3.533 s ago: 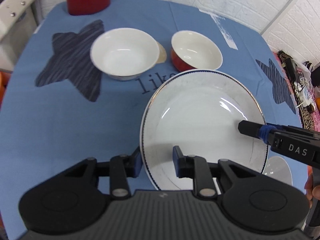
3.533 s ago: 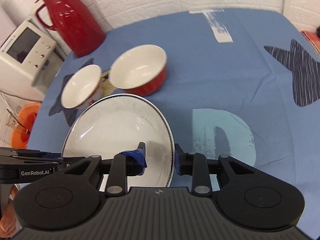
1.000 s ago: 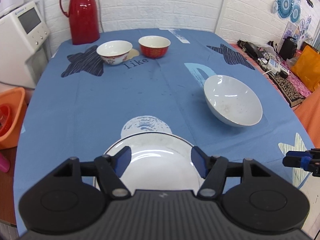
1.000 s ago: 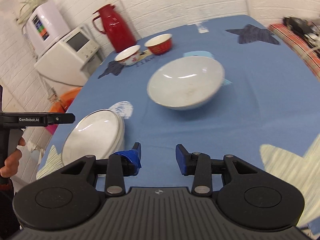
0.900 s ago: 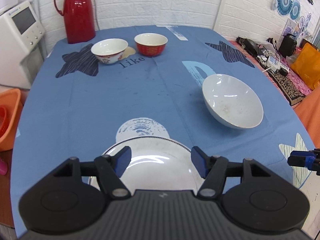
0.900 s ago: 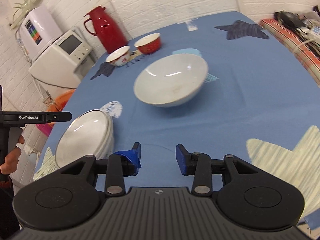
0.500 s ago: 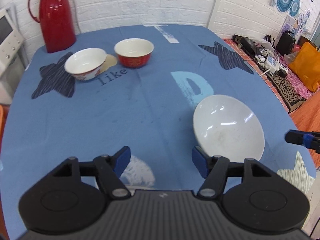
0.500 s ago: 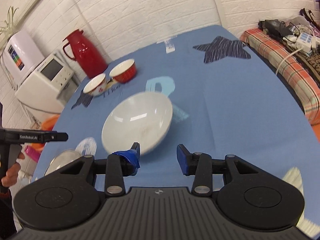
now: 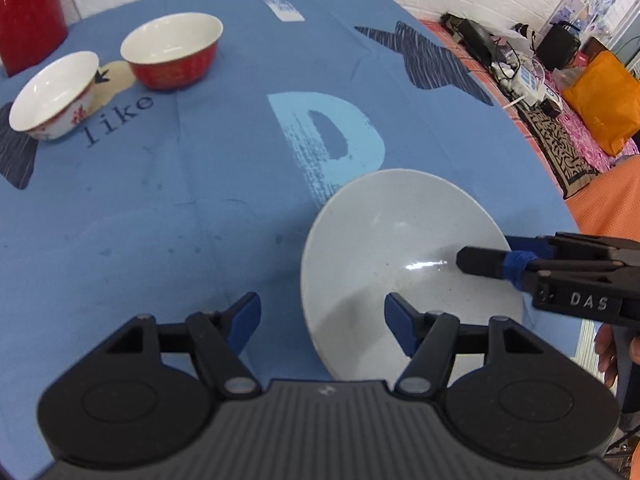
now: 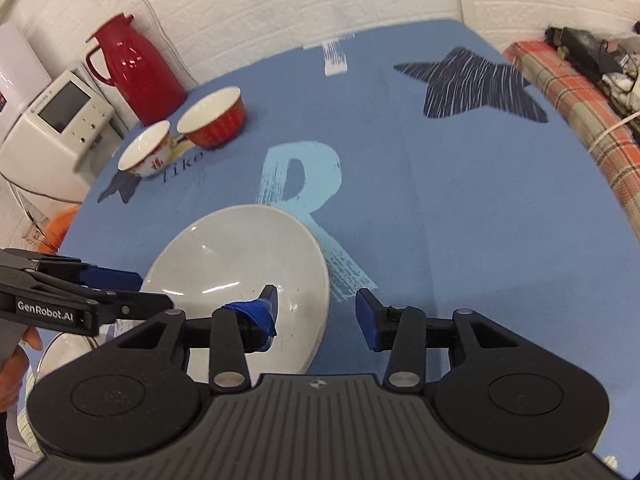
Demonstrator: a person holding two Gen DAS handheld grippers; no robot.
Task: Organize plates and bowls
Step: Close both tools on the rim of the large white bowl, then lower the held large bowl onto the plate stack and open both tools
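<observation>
A large white bowl point(image 9: 400, 256) point(image 10: 240, 264) stands on the blue tablecloth near the front. My left gripper point(image 9: 322, 324) point(image 10: 140, 290) is open, and the bowl's left rim lies between its blue pads without touching them. Over the opposite side, my right gripper point(image 10: 316, 312) point(image 9: 500, 252) is open narrower, one finger above the bowl's inside and the other outside the rim. No pad presses on the bowl. A white plate point(image 10: 60, 356) lies at the lower left, mostly hidden. At the back stand a red bowl point(image 9: 172, 56) point(image 10: 212, 120) and a small white bowl point(image 9: 52, 96) point(image 10: 146, 154).
A red thermos point(image 10: 132, 72) point(image 9: 28, 12) stands at the back left, beside a white appliance point(image 10: 60, 120) off the table. An orange basin point(image 10: 60, 224) sits below the left edge. Cables and an orange bag point(image 9: 600, 100) lie beyond the right edge.
Both grippers have left the plate at the table's front and moved forward to the large white bowl, now straddling its rim on either side. The right jaws have widened slightly.
</observation>
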